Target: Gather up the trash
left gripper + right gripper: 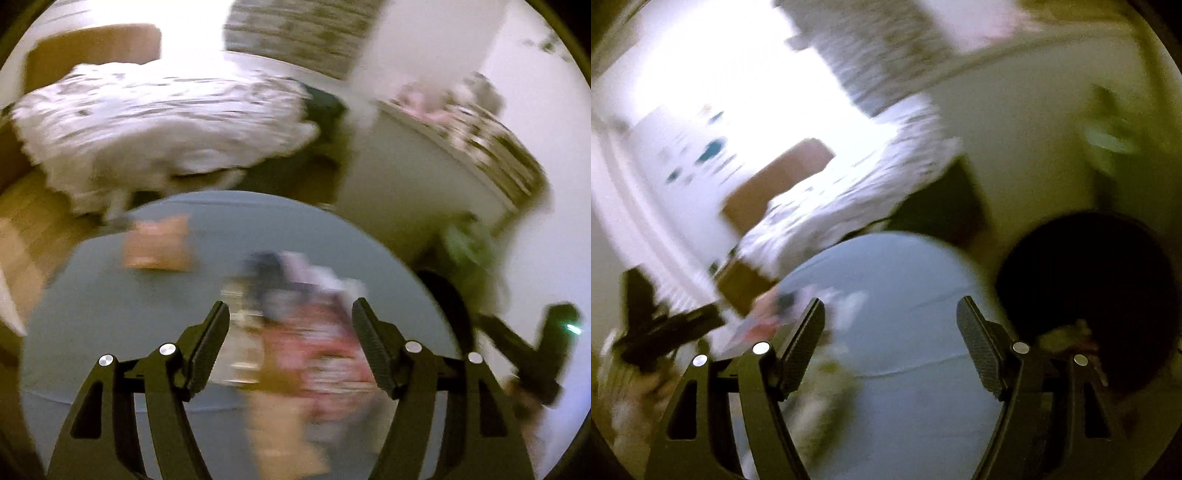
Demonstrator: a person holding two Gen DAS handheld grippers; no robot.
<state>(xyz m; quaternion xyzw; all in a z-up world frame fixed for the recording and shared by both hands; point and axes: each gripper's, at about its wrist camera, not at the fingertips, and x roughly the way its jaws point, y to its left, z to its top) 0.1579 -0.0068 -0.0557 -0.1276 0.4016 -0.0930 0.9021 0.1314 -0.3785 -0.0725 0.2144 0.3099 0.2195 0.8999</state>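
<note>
Round grey table [110, 295], blurred trash heap [295, 332] running lengthwise toward camera

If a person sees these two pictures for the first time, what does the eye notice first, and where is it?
First comes the round grey-blue table that fills the lower half of both views, with a blurred heap of pink and white trash lying on it, seen between the open fingers of the left gripper. Next is the dark round bin at the right of the table in the right wrist view. Behind the table lies a rumpled white patterned bedcover.
</note>
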